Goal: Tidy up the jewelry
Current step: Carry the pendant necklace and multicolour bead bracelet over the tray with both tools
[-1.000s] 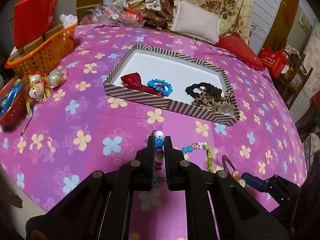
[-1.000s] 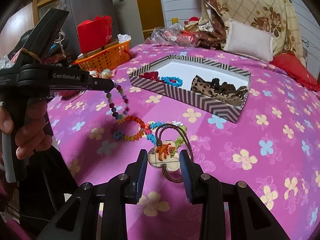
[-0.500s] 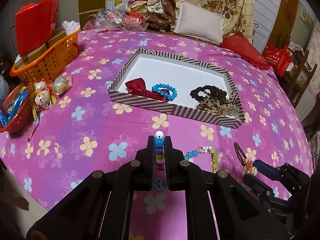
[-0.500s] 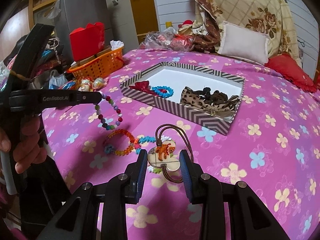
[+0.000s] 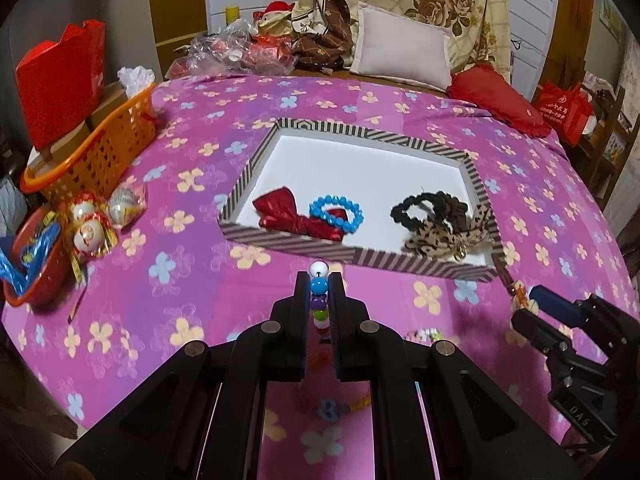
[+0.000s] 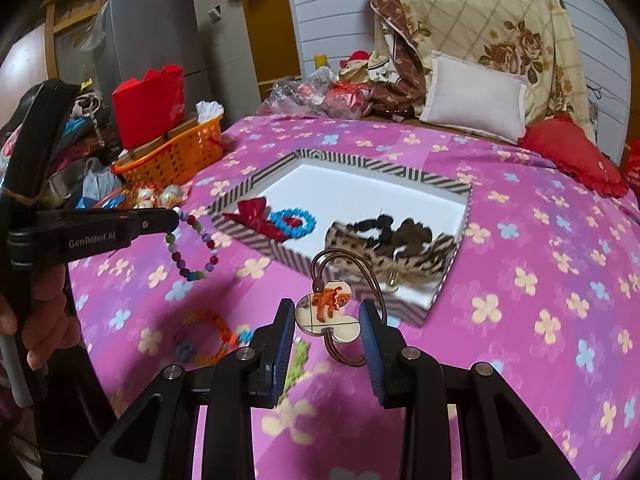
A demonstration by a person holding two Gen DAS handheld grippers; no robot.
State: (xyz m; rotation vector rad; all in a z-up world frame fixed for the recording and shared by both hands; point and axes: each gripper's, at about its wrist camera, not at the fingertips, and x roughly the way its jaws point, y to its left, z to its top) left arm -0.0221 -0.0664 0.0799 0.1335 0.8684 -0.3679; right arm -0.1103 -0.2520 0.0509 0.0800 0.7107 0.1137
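Jewelry is being carried toward the striped tray [image 5: 280,242], which lies on the table [image 5: 168,320] ahead of both tongs. A multicoloured bead bracelet [image 6: 192,248] is pinched by the fully closed left tongs [image 5: 319,284] and hangs free beneath them, clear of the cloth. A hair tie with a cartoon charm [image 6: 328,314] is clamped across its charm by the partly closed right tongs [image 6: 328,320], its loop standing toward the tray's near wall. Both pieces are judged to be held lifted so that they can pass over the rim. Inside the tray a red bow [image 5: 288,216], a blue bead bracelet [image 5: 338,216] and dark and leopard scrunchies [image 5: 436,224] are already laid. More beaded pieces [image 6: 212,336] are left below the right tongs.
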